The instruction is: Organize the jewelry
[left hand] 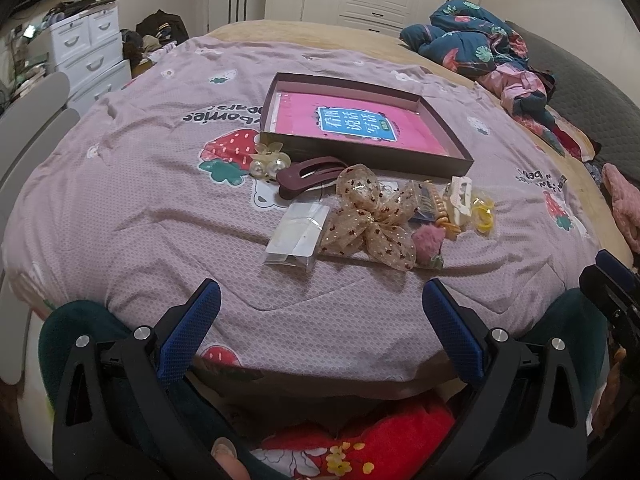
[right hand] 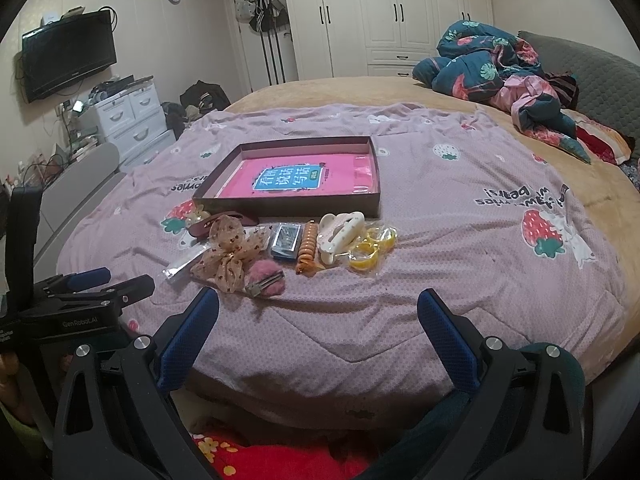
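On the bed just before the dark tray (right hand: 366, 178), sheer spotted bow (left hand: 370, 216), cream claw clip (right hand: 340, 236), yellow rings (right hand: 372, 248), maroon clip (left hand: 310, 174), left gripper (left hand: 320, 320) and right gripper (right hand: 318, 320) both spread wide, empty.

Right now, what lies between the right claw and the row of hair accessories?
Only bare lilac strawberry-print quilt lies between the open right claw and the fluffy pink hair clip, nearest of the row, in the right wrist view.
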`<state>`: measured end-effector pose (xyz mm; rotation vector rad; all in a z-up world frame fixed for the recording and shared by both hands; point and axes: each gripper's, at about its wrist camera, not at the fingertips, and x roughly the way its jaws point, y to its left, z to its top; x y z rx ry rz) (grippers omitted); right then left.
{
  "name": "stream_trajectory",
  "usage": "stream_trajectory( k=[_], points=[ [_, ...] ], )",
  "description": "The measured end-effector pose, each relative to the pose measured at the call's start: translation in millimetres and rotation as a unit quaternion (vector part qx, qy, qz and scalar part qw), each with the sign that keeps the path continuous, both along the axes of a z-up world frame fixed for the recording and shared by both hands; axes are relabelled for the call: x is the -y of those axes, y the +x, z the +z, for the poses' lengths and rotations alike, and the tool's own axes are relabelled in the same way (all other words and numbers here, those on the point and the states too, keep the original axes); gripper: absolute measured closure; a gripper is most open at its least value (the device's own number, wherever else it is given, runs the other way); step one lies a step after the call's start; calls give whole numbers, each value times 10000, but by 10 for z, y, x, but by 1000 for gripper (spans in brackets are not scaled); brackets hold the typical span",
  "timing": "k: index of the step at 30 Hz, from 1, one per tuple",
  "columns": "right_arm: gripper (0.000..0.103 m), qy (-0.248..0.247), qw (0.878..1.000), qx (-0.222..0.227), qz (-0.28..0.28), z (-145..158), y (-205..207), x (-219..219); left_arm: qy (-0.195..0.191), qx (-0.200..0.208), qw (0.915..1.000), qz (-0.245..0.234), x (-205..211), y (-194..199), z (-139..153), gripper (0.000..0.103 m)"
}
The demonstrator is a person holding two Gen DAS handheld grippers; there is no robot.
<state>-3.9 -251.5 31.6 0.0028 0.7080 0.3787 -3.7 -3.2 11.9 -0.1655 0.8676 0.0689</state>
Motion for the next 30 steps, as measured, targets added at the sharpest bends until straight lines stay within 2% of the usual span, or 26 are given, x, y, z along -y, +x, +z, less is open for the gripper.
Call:
stream_trajectory(
  k=[9,21,30],
  points=[
    [4,-25,9999,-35,132,27,144,-122,-56,9,9997,232,-176,44,-44,8],
    [4,-58,9977,-287,605,-74,376,-461,-175,8,9981,595,-501,98,-67,8],
    [4,-167,9926,-502,1092,-227,592,-734,-194,-223,9964,793,-727,195,-195,8]
  ],
)
